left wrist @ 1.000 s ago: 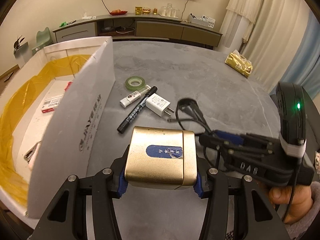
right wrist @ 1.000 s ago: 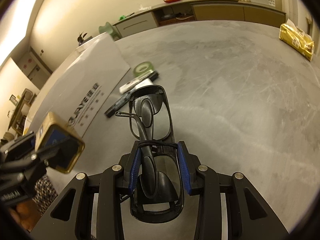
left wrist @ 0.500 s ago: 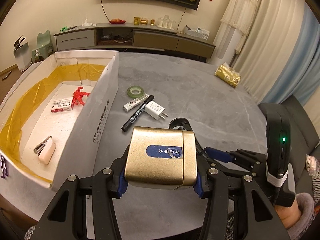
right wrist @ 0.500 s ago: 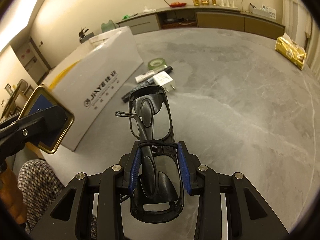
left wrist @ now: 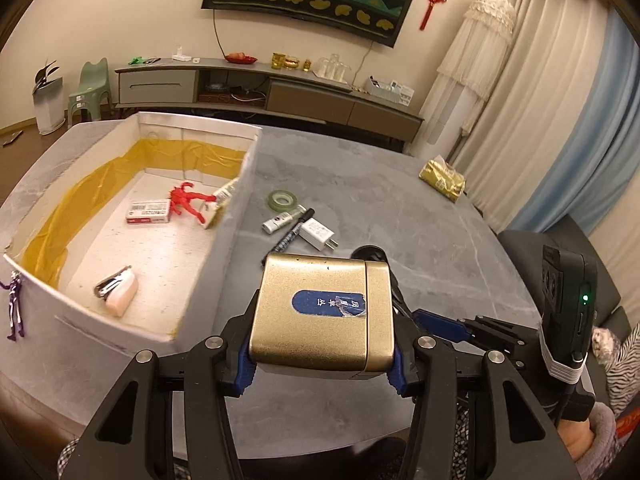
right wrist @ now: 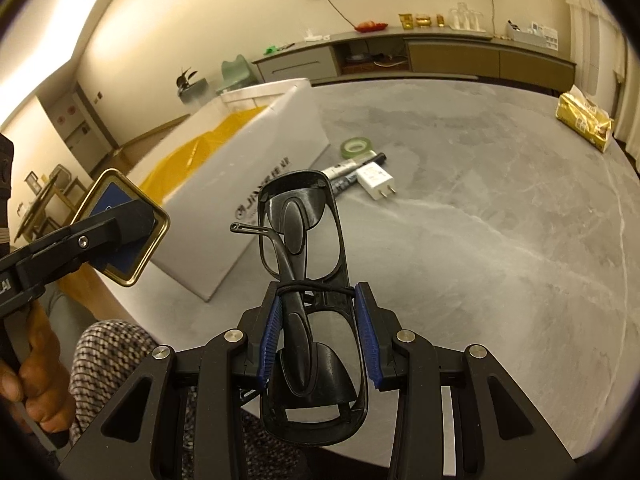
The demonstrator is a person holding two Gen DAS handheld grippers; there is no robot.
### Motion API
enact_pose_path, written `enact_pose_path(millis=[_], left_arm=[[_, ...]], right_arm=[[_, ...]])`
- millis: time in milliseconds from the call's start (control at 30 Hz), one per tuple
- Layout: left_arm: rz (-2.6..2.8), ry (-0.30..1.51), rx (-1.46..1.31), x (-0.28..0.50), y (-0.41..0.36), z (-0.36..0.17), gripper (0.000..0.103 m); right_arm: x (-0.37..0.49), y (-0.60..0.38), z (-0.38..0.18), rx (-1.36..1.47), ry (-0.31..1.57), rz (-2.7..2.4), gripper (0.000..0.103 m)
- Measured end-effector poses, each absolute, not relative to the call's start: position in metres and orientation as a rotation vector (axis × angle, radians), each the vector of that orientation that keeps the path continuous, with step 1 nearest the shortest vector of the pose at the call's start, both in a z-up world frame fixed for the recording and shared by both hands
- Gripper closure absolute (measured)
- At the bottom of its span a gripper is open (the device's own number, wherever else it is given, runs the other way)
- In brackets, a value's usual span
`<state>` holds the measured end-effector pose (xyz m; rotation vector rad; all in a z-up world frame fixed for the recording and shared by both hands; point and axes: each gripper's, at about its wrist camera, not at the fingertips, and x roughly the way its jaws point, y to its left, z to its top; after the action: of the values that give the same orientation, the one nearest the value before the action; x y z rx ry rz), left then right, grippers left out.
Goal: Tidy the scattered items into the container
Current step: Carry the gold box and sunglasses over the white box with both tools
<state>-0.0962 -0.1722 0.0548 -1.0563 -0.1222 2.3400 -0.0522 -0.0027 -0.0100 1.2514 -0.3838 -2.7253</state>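
Left wrist view: the left gripper (left wrist: 322,354) clamps a gold tin (left wrist: 320,312) by its rigid, slick sides, above the counter (left wrist: 400,216) beside the box (left wrist: 224,264).

Right wrist view: the right gripper (right wrist: 318,334) pinches folded black glasses (right wrist: 308,280) mid-frame; light, probably fragile.

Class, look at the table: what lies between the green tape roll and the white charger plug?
In the left wrist view, a white tube and a black marker lie between the tape roll and the charger plug.
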Motion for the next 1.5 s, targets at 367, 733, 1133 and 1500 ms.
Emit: enact_pose_path(millis=[367,733,1133,1500], left_arm=[[2.37,-0.177,-1.009,-0.099,-0.21,0.069,0.051],[2.419,-0.215,-0.967,-0.11,-0.248,0.083,0.051],[2.475,-0.206,-0.933,-0.133,-0.284,0.098,0.051],[2.514,-0.176,-0.92,-0.156,-0.307,0.105,0.051]], right_arm=[[-0.051,-0.042,0.027,1.183,-0.282,-2.713,0.065],[-0.063,-0.073,0.05,1.153,-0.209,-2.69,0.066],[-0.088,-0.102,0.073,1.128,-0.143,-2.653,0.066],[-0.123,-0.131,0.093,1.107,-0.072,-2.616,0.065]])
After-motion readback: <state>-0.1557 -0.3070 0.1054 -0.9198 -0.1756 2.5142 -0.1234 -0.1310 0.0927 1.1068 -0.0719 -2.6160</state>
